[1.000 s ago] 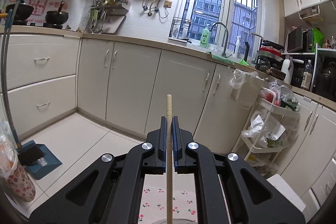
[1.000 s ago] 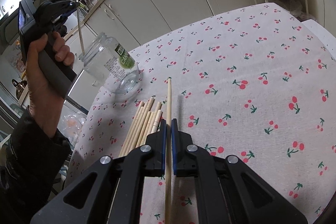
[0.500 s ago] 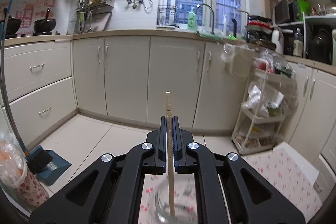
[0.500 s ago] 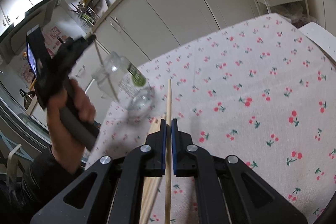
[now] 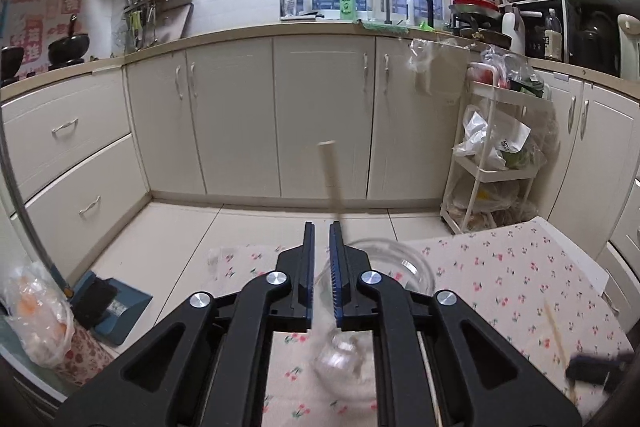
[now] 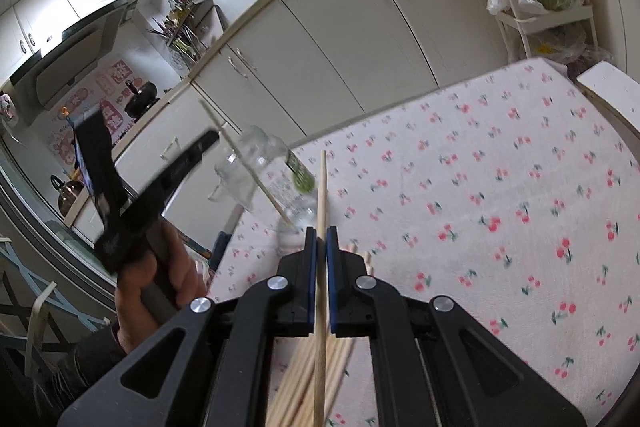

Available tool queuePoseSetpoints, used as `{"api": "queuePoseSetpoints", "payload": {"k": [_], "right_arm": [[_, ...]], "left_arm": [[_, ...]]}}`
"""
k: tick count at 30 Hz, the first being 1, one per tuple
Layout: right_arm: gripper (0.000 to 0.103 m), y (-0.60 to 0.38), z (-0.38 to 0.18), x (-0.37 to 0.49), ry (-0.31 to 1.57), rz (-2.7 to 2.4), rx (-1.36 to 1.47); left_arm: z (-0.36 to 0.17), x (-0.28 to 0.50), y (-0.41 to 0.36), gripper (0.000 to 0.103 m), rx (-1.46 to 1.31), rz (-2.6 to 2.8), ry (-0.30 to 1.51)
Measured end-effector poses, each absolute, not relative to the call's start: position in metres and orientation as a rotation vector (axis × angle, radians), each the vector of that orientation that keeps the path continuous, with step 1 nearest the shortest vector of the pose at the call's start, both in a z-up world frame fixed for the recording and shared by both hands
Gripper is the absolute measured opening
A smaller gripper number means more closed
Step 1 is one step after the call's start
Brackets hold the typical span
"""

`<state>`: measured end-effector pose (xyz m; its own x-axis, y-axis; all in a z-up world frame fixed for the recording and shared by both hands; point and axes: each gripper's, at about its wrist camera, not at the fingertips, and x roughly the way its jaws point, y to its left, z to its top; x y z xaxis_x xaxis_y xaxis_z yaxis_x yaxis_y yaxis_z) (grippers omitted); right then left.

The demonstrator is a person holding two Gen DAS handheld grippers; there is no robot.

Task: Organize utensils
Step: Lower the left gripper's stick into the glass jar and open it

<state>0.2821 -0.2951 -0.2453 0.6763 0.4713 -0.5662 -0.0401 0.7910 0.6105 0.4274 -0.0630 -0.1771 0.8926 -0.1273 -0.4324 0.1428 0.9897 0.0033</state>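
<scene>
My left gripper [image 5: 320, 227] hovers just above a clear glass jar [image 5: 400, 259] on the cherry-print tablecloth. Its jaws are opening, and nothing is between them. A blurred wooden chopstick [image 5: 331, 179] leans free beyond the fingertips, its lower end inside the jar. In the right wrist view the same chopstick [image 6: 248, 167] stands tilted in the jar [image 6: 260, 151]. My right gripper [image 6: 318, 231] is shut on a single chopstick [image 6: 322, 187], held above a pile of several chopsticks [image 6: 304, 379] lying on the cloth.
The tablecloth [image 6: 500, 167] stretches out to the right of the jar. A person's hand [image 6: 160, 279] grips the left tool at the table's left edge. Kitchen cabinets [image 5: 320, 115] and a white trolley [image 5: 496, 163] stand beyond the table.
My left gripper sank toward the jar and its jaws parted, letting the chopstick slip out into the jar. My right gripper rose off the pile with its chopstick.
</scene>
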Motion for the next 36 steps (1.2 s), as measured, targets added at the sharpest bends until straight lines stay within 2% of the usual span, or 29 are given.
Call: {"api": "queuePoseSetpoints", "payload": {"k": [2,3,4,15,19,25,36], "right_arm": [[0.006,-0.292,-0.233,0.292,0.739,0.321,0.607],[0.006,-0.291,-0.228,0.298,0.714,0.328,0.611],[0.006,-0.288,-0.22,0.307,0.675,0.336,0.619],[0.006,-0.266,-0.166,0.4,0.335,0.288,0.729],[0.006,-0.257,-0.16,0.422,0.279,0.247,0.706],[0.006,-0.233,-0.177,0.446,0.298,0.217,0.611],[0.006,-0.205,-0.211,0.437,0.381,0.23,0.504]], "left_arm": [[-0.177,0.416,-0.052,0.027,0.009,-0.129,0.449],[-0.177,0.409,-0.046,0.04,-0.003,-0.114,0.449],[-0.179,0.402,-0.039,0.049,-0.018,-0.098,0.448],[-0.237,0.363,0.01,0.052,-0.212,0.002,0.572],[-0.244,0.361,0.018,0.054,-0.254,0.008,0.57],[-0.246,0.361,0.021,0.063,-0.28,-0.004,0.571],[-0.248,0.364,0.025,0.067,-0.309,-0.008,0.581]]}}
